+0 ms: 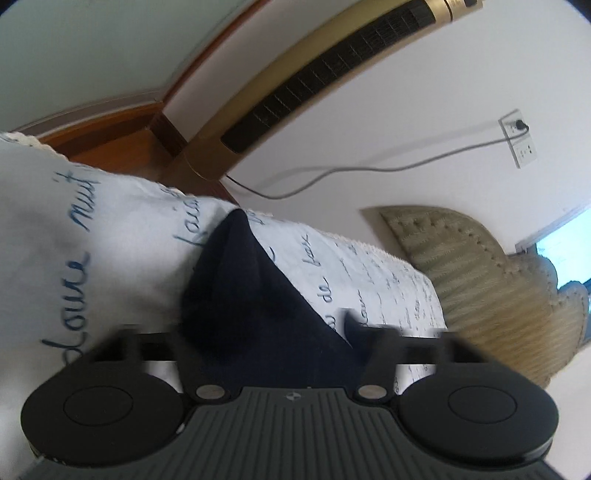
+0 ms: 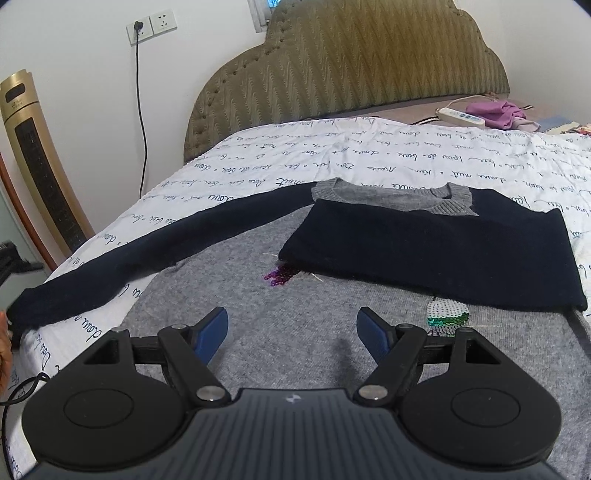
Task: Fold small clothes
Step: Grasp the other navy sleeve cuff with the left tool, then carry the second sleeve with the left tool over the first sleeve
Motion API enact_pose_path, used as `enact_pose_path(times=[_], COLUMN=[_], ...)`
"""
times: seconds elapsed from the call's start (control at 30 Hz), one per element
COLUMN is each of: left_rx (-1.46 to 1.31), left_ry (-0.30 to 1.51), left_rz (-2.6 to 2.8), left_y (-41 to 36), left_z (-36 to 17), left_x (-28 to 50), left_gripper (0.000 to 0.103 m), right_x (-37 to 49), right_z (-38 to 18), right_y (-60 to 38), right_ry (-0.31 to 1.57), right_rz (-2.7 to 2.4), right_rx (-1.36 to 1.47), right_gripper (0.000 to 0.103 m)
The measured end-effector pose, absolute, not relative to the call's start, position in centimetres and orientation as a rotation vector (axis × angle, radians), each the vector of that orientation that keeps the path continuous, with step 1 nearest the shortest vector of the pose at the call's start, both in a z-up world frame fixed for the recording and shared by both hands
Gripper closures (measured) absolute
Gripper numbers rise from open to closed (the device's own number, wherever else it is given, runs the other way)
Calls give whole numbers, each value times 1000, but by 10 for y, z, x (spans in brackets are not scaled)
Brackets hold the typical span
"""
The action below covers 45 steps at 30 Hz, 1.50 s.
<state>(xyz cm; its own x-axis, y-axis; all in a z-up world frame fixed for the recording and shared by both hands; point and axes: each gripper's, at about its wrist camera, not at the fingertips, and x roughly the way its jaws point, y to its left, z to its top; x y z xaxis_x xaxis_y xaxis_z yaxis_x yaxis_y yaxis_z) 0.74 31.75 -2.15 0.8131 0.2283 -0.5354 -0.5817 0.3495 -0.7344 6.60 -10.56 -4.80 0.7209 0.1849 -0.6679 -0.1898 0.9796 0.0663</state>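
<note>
Two wrist views of one bed [image 2: 369,147], covered by a white bedspread [image 2: 258,162] printed with blue handwriting, with a padded olive headboard [image 2: 351,62] against a white wall [image 2: 74,44]. A gold tower fan [image 2: 37,162] stands at the bed's left side; a wall socket [image 2: 149,26] holds a plugged cord. At the far right of the bed lie a white power strip [image 2: 460,116] and a purple cloth [image 2: 495,112]. The grey sweater [image 2: 295,295] with navy sleeves lies flat on the bedspread; its right sleeve [image 2: 443,251] is folded across the chest, its left sleeve [image 2: 147,251] stretched out sideways. My right tool [image 2: 291,328] hovers over the grey body, fingers spread and holding nothing. My left tool [image 1: 266,332] is pinching the cuff end of the left sleeve; its fingertips are buried in navy fabric.
</note>
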Motion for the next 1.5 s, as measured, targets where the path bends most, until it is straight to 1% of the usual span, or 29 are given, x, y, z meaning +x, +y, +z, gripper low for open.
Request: enact_pose_path(times=[0.03,0.07,0.2,0.3,0.47,0.67,0.7,0.83,0.93,1.07,1.27,1.5], left_rx=[-1115,-1123,-1021,-886,-639,-326,-294,-239,-218,-163,-86,-40], left_ry=[383,393,405,408,413,353,343,305,301,325,379,432], left_rz=[513,495,489,482,513,582,596,608,501,308,51,-89], left_y=[319,320,314,307,301,281,278,261,226,160,64,0], left_z=[-24,-26,-17,4,50,89,94,110,119,117,95,56], left_x=[10,12,19,31,75,122,129,152,159,166,172,174], left_gripper=[77,91,91,91,92,95,96,96,96,96,96,96], right_x=[66,66,65,67,67,64,63,60,58,59,58,55], right_z=[-48,-48,-48,-48,-43,-40,-40,-41,-41,-40,-40,-38], right_y=[-106,-107,-112,-120,-140,-162,-165,-175,-184,-191,-210,-227], right_ry=[737,737,737,738,725,717,717,717,713,706,705,693], right_rz=[208,209,202,189,140,110,105,88,66,54,16,-8], right_rx=[-8,-7,-3,2,30,73,77,92,106,116,141,177], right_gripper=[25,22,21,21,21,21,21,21,21,21,21,21])
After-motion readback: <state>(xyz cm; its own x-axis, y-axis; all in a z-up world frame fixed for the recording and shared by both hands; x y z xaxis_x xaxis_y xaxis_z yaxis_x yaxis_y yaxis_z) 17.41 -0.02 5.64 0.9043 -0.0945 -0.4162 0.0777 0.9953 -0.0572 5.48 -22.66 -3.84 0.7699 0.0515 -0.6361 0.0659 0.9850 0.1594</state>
